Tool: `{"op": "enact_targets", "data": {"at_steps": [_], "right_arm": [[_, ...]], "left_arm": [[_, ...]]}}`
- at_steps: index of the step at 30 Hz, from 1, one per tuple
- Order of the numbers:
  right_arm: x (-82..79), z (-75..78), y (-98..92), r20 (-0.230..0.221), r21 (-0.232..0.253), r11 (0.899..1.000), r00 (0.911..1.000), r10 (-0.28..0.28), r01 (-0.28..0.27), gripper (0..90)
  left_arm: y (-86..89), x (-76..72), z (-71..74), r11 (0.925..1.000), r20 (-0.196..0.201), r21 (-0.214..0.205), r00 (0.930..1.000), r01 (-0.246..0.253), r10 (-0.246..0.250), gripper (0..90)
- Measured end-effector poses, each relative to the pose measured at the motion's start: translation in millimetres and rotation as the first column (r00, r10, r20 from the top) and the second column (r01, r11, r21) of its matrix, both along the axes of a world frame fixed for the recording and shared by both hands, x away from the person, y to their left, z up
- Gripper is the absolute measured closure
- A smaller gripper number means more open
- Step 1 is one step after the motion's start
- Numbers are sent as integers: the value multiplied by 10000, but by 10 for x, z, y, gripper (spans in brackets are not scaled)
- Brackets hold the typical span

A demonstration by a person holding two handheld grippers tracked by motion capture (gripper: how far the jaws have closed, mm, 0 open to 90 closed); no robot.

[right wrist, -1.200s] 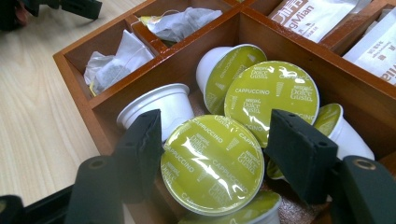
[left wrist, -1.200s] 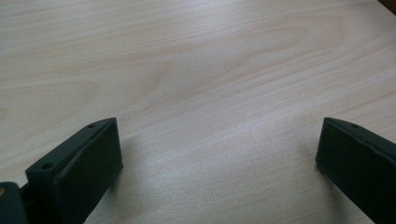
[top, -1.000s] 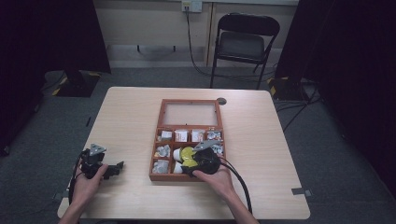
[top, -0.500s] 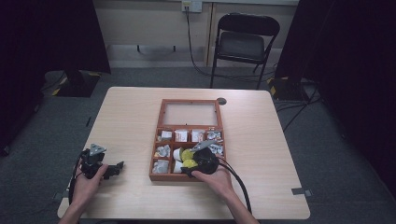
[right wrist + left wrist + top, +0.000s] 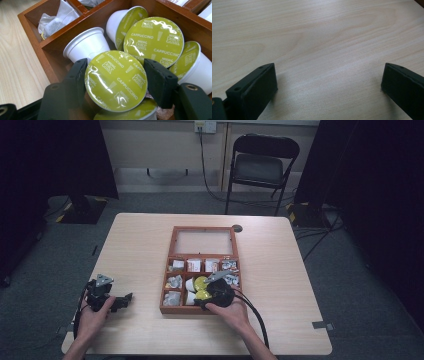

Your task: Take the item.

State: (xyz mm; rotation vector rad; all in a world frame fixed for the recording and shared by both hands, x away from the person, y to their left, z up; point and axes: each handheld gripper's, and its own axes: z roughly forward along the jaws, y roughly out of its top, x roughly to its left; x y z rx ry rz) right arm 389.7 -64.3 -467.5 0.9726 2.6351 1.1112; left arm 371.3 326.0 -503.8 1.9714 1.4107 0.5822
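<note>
- High view: a wooden compartment box (image 5: 171,265) with its glass lid open lies near the middle of the pale tabletop (image 5: 280,270). The right gripper (image 5: 202,294) reaches into the box's near middle compartment, where yellow-green capsules show. The left gripper (image 5: 124,299) rests on the tabletop near the front left corner, well apart from the box, with the person's left hand (image 5: 92,316) around it. A folding chair (image 5: 264,167) stands on the floor beyond the tabletop.
- Left gripper view: the two black fingers (image 5: 254,91) stand wide apart over bare tabletop (image 5: 322,45), with nothing between them.
- Right gripper view: the fingers (image 5: 157,81) close on a cappuccino capsule (image 5: 116,80), one on each side of its green foil lid. It is tilted above other capsules (image 5: 153,40) in the compartment; a white one (image 5: 86,46) lies on its side just behind. Tea bags (image 5: 56,21) fill the neighbouring compartment.
</note>
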Motion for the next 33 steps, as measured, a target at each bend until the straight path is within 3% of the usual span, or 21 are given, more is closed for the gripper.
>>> {"op": "enact_targets", "data": {"at_steps": [33], "right_arm": [[17, 151, -129, 227, 894, 9954, 9991, -361, 340, 378]], "left_arm": [[0, 0, 0, 10000, -6, -9, 10000, 4, -4, 0]]}}
